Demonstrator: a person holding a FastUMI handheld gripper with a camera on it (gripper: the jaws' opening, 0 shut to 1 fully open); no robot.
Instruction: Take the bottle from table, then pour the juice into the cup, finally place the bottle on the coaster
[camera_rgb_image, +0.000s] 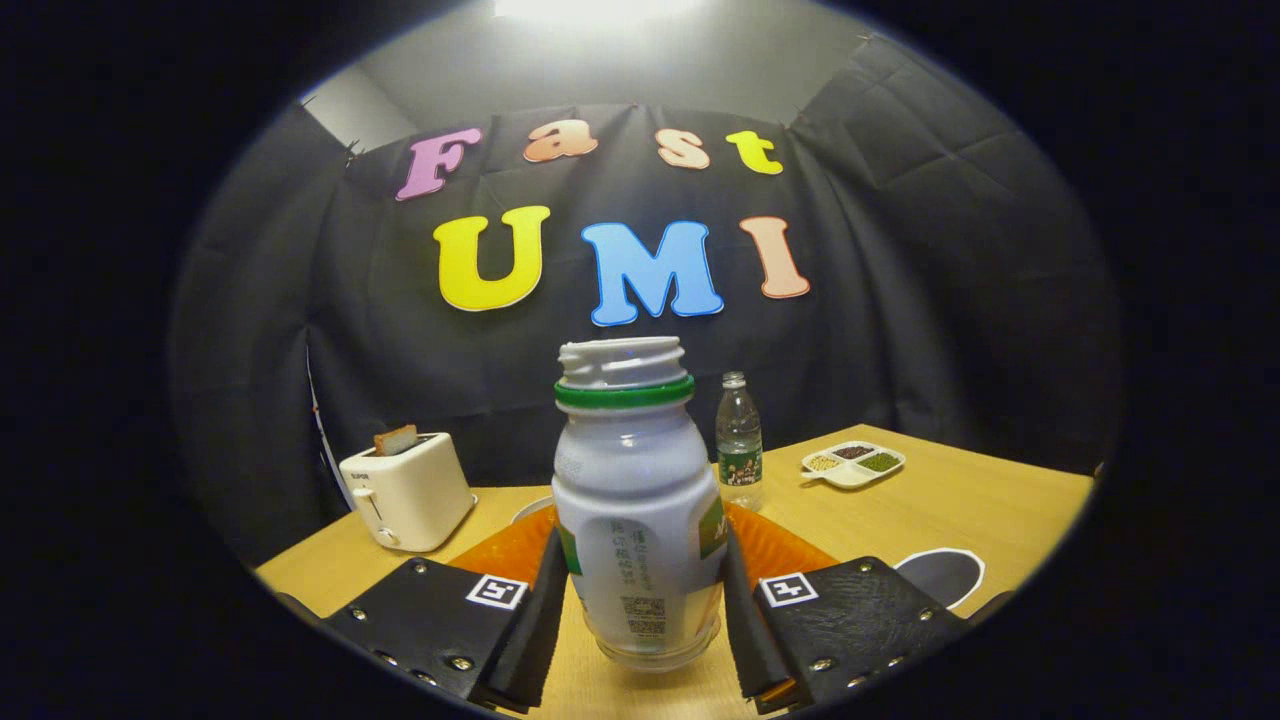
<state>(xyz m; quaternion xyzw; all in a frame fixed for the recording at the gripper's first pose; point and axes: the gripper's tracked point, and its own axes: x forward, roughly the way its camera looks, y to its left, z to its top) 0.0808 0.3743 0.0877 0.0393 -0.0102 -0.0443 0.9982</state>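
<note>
A white juice bottle (635, 490) with a green neck ring and no cap stands upright between my fingers. My gripper (640, 560) is shut on it, one pad pressed against each side of its lower body. Just behind the bottle an orange round mat (500, 548) lies on the table, mostly hidden by the bottle. A curved white rim (530, 510), perhaps the cup, peeks out at the mat's far left edge. A dark coaster with a white edge (940, 575) lies on the table beyond my right finger.
On the wooden table (1000, 510), a white toaster (405, 490) holding a slice of bread stands at the far left. A clear water bottle (739, 445) is behind the juice bottle. A white divided dish of grains (853, 463) sits far right.
</note>
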